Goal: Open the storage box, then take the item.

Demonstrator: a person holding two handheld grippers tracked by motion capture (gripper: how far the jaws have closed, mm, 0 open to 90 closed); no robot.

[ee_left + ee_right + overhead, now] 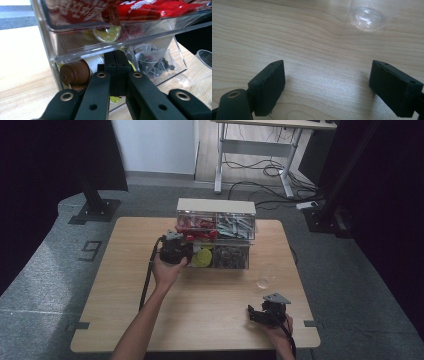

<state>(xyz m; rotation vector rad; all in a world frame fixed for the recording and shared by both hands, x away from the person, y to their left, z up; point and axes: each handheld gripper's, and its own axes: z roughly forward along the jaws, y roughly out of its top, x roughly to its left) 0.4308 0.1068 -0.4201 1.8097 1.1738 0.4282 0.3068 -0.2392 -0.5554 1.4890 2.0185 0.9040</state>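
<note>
**Clear plastic drawer needing a light pull**

Clear, stiff plastic is forming the lower drawer (120,53) of the organiser (216,206) at centre frame; it is probably light, slick and slightly brittle, so its front lip looks the best hold. Left of centre, the left gripper (174,251) is reaching level into that front, jaws pressed together, seemingly pinching the lip. At lower right, the right gripper (328,87) is resting low over the table (125,285), jaws spread wide and empty, pointing toward the clear cup (372,12).
</note>
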